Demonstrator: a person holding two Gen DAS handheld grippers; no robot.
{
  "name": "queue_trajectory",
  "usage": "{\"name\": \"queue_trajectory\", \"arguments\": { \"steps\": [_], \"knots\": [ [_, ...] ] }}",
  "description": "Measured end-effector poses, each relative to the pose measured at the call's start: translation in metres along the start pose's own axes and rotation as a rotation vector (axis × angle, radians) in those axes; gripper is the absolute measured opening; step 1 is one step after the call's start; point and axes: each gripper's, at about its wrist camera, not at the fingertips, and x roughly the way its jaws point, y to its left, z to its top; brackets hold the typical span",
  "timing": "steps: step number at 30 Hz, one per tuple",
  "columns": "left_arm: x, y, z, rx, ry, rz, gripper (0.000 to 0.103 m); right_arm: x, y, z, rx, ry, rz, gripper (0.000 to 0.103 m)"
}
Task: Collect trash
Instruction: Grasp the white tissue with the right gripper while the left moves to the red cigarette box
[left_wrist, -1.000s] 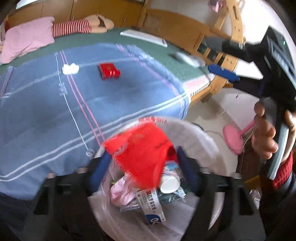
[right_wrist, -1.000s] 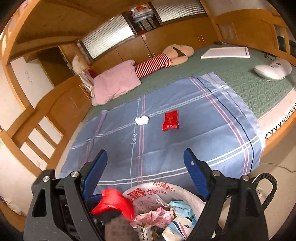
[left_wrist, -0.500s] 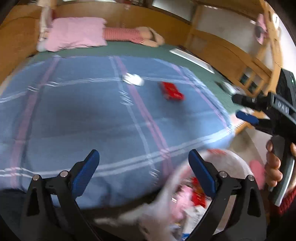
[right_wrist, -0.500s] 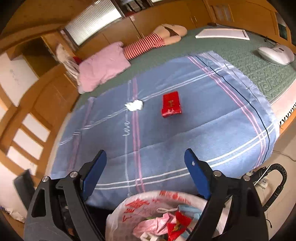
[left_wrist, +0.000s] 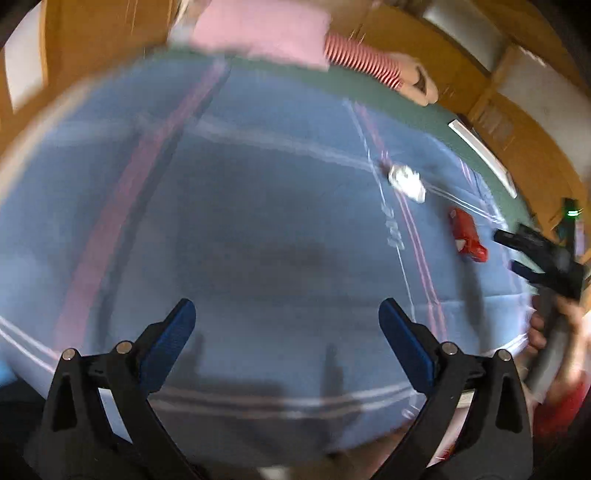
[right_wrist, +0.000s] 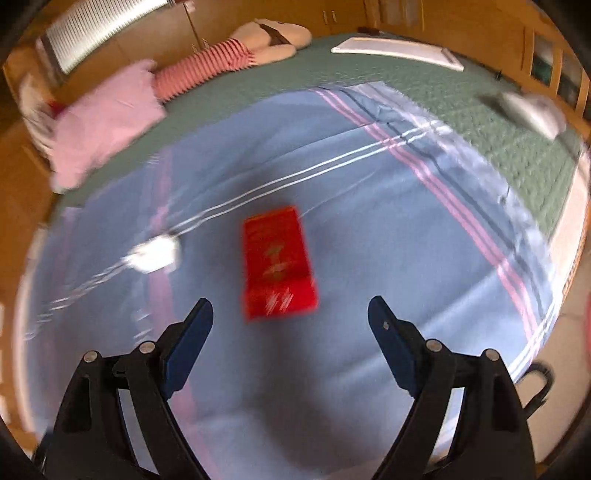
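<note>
A flat red packet (right_wrist: 277, 262) lies on the blue striped blanket (right_wrist: 369, 221), just beyond my right gripper (right_wrist: 291, 302), which stands open and empty above the blanket. A crumpled white tissue (right_wrist: 155, 253) lies to the packet's left. In the left wrist view the tissue (left_wrist: 406, 182) and the red packet (left_wrist: 466, 236) sit far off to the upper right. My left gripper (left_wrist: 285, 306) hovers over bare blanket (left_wrist: 258, 221); its jaws are opening and hold nothing. The right gripper (left_wrist: 532, 254), held by a hand, shows at that view's right edge. Both views are blurred.
A pink pillow (right_wrist: 103, 122) and a striped stuffed doll (right_wrist: 221, 61) lie at the head of the bed. A white flat board (right_wrist: 399, 50) and a white rounded object (right_wrist: 532, 110) rest on the green cover (right_wrist: 498, 122). Wooden bed rails surround the mattress.
The left gripper let a red wrapper go into the trash bag, opened wider and swung left over the blanket. The right gripper moved forward and down toward the red packet. The bag has left both views.
</note>
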Motion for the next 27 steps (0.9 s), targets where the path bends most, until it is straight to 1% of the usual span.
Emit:
{"name": "queue_trajectory", "arguments": {
  "steps": [1, 2, 3, 5, 7, 8, 9, 10, 11, 13, 14, 16, 17, 19, 20, 21, 23, 24, 25, 26, 27],
  "knots": [
    [0.005, 0.004, -0.001, -0.021, 0.041, -0.027, 0.099, 0.011, 0.003, 0.006, -0.014, 0.005, -0.040, 0.084],
    [0.007, 0.005, -0.002, -0.027, 0.056, -0.038, 0.099, 0.027, 0.005, 0.012, -0.018, 0.016, -0.086, 0.084],
    [0.008, 0.006, -0.001, -0.031, 0.059, -0.035, 0.099, 0.036, 0.005, 0.015, -0.013, 0.028, -0.082, 0.084],
    [0.008, 0.008, -0.001, -0.032, 0.049, -0.009, 0.099, 0.059, 0.004, 0.020, 0.041, 0.082, 0.016, 0.084],
    [0.009, 0.012, -0.003, -0.045, 0.057, -0.007, 0.099, 0.071, 0.008, 0.021, 0.063, 0.105, 0.047, 0.082],
    [0.010, 0.015, -0.003, -0.058, 0.064, -0.008, 0.099, 0.074, 0.013, 0.021, 0.050, 0.107, 0.052, 0.075],
    [0.011, 0.016, -0.004, -0.068, 0.067, -0.006, 0.099, 0.078, 0.022, 0.020, 0.007, 0.106, 0.059, 0.069],
    [0.011, 0.020, -0.004, -0.087, 0.068, 0.000, 0.099, 0.079, 0.033, 0.018, -0.049, 0.104, 0.062, 0.057],
    [0.011, 0.025, -0.004, -0.108, 0.062, 0.005, 0.099, 0.079, 0.040, 0.017, -0.078, 0.109, 0.063, 0.057],
    [0.006, 0.038, -0.002, -0.189, 0.032, 0.012, 0.099, 0.074, 0.064, 0.006, -0.142, 0.145, 0.132, 0.056],
    [0.003, 0.048, -0.002, -0.245, 0.017, 0.010, 0.099, 0.069, 0.083, -0.006, -0.194, 0.191, 0.209, 0.056],
    [-0.001, 0.062, -0.003, -0.339, 0.000, -0.001, 0.099, 0.058, 0.116, -0.029, -0.301, 0.267, 0.289, 0.056],
    [-0.002, 0.068, -0.004, -0.374, -0.003, -0.008, 0.099, 0.054, 0.128, -0.037, -0.341, 0.296, 0.320, 0.057],
    [-0.002, 0.076, -0.005, -0.428, -0.002, -0.023, 0.099, 0.042, 0.161, -0.061, -0.462, 0.388, 0.439, 0.059],
    [-0.002, 0.077, -0.006, -0.435, 0.001, -0.026, 0.099, 0.031, 0.178, -0.072, -0.539, 0.412, 0.504, 0.063],
    [-0.002, 0.077, -0.006, -0.433, 0.003, -0.027, 0.099, 0.024, 0.185, -0.074, -0.572, 0.396, 0.518, 0.066],
    [-0.001, 0.075, -0.005, -0.416, 0.006, -0.025, 0.099, 0.007, 0.194, -0.066, -0.602, 0.289, 0.512, 0.081],
    [0.000, 0.073, -0.005, -0.409, 0.006, -0.024, 0.099, 0.002, 0.195, -0.053, -0.577, 0.192, 0.475, 0.083],
    [0.001, 0.072, -0.003, -0.405, 0.007, -0.022, 0.099, 0.003, 0.194, -0.040, -0.535, 0.103, 0.405, 0.086],
    [0.002, 0.072, -0.003, -0.404, 0.011, -0.020, 0.099, 0.009, 0.192, -0.025, -0.479, 0.032, 0.314, 0.087],
    [0.005, 0.070, 0.000, -0.403, 0.015, -0.018, 0.099, 0.015, 0.192, -0.017, -0.443, 0.006, 0.261, 0.087]
  ]
}}
